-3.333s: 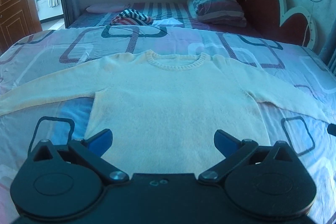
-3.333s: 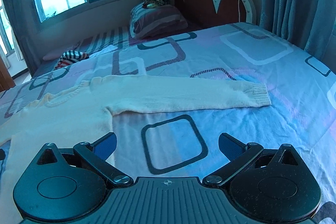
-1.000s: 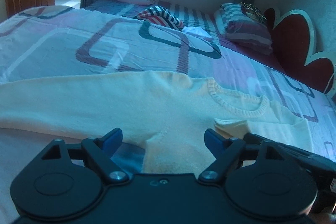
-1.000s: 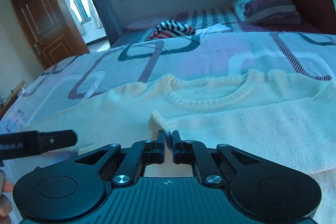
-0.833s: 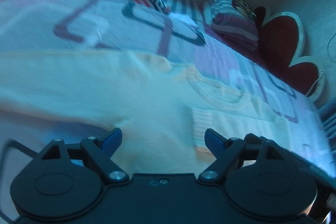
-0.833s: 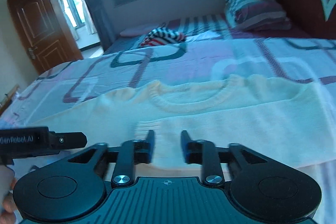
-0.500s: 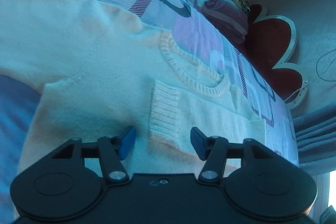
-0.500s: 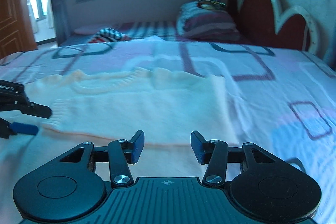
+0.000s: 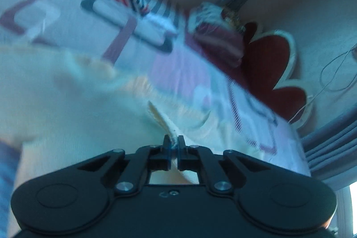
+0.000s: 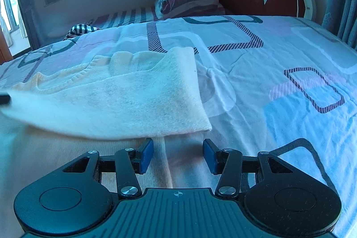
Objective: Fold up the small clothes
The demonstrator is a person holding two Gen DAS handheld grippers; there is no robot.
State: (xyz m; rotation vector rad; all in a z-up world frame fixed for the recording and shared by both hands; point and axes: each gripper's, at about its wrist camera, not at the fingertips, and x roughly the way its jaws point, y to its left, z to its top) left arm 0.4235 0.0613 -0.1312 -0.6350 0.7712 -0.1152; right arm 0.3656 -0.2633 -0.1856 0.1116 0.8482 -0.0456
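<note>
Since half a second earlier the left gripper (image 9: 174,142) had clamped the sweater's (image 10: 125,102) cuff (image 9: 172,137) — right gripper (image 10: 178,154) released, sleeve fold under adjustment

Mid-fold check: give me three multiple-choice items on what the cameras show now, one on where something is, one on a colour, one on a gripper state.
1. Where does the folded sleeve lie?
A. Across the sweater's body
B. On the pillow
C. Off the bed

2. What colour is the sweater?
A. Red
B. Cream
C. Black

3. How does the left gripper stand?
A. Wide open
B. Out of view
C. Shut on the sweater

Answers:
1 A, the sleeve is laid leftward over the chest below the collar.
2 B, the knit looks pale cream against the patterned bedsheet.
3 C, its fingers pinch a ridge of fabric, while the right gripper is open.
</note>
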